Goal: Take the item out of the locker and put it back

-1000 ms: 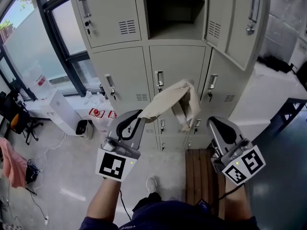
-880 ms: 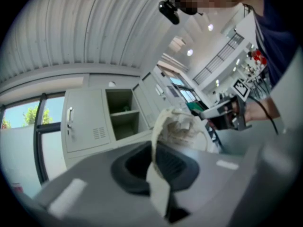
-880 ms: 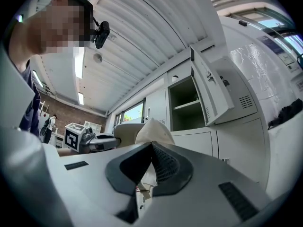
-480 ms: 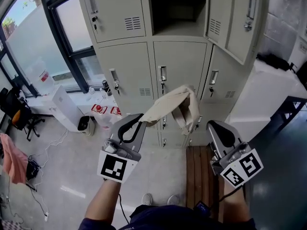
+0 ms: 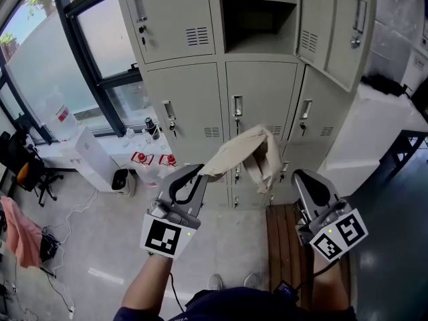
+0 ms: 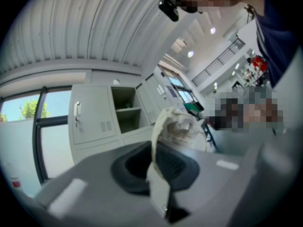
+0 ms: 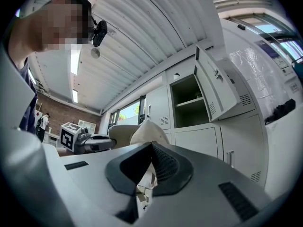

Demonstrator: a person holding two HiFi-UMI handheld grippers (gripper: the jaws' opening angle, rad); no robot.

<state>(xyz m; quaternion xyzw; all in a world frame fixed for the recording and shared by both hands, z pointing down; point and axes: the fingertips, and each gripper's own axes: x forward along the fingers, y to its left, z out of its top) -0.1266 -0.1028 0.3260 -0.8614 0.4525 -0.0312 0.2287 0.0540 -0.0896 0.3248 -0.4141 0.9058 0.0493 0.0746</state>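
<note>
Here, far left: window (image 5: 60, 65), just beside the left edge of the locker bank (image 5: 187, 105). Left gripper (image 5: 195, 172) (image 6: 154, 162), raised in front of the closed lower doors, jaws clenched on a narrow fold of the beige cloth bag (image 5: 242, 149) (image 6: 180, 126). Bag held in the air outside the locker, in front of the bank's middle column, slung from the left gripper up and across toward the right one, straps drooping at its right end. Directly above, at the bank's top edge: open compartment (image 5: 257, 19), one shelf inside. Right gripper (image 5: 299, 177) (image 7: 150, 148), just beside the drooping straps, jaws closed on a scrap of the same cloth, seen in the gap between the pads in the right gripper view. Upper right: open door (image 5: 344, 25), swung outward. Below the right gripper: wooden slats (image 5: 284, 226) on the floor.
</note>
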